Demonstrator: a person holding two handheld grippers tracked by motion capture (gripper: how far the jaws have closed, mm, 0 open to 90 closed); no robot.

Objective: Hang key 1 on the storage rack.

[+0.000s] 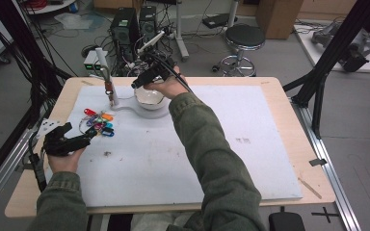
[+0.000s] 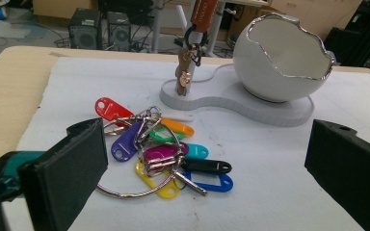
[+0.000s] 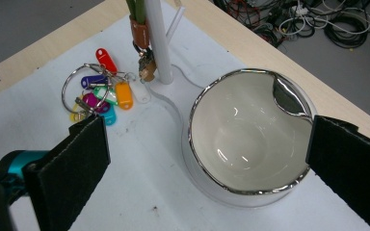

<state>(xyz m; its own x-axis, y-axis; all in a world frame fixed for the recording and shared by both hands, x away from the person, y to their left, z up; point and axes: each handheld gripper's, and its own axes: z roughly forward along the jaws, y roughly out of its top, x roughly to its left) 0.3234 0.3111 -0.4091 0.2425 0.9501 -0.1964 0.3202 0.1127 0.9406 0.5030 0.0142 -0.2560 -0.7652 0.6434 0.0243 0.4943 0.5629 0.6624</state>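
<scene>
Keys: bunch of keys (image 2: 161, 154) with coloured plastic tags on metal rings, lying flat on the white mat (image 1: 197, 159), near its left edge in the high view, just in front of the stand.
Stand: white flat base (image 2: 250, 103) with a thin upright post (image 3: 158, 43); a brown leather fob (image 3: 139, 33) with a small brass piece hangs against the post, close to the base.
Bowl: white egg-shaped bowl (image 3: 241, 134) with a jagged silver rim, sitting on the wide end of the stand's base, mouth tilted; nothing visible inside it.
Left hand-held gripper: (image 1: 84, 139) low over the mat at the left side, pointing at the keys; in the left gripper view its black jaws stand wide apart with the keys just ahead and between them, no pad touching a tag or ring.
Right hand-held gripper: (image 1: 147, 79) reached across the counter (image 1: 289, 125) to the far side, over the bowl; in the right gripper view its jaws are spread wide, one to each side of the bowl's rim, nothing held. Whether a pad touches the rim cannot be told.
Arms: both in green sleeves (image 1: 212, 159), the right stretched diagonally over the mat, the left short at the near-left corner.
Spacing: keys and stand near each other, the nearest tags just beside the base.
</scene>
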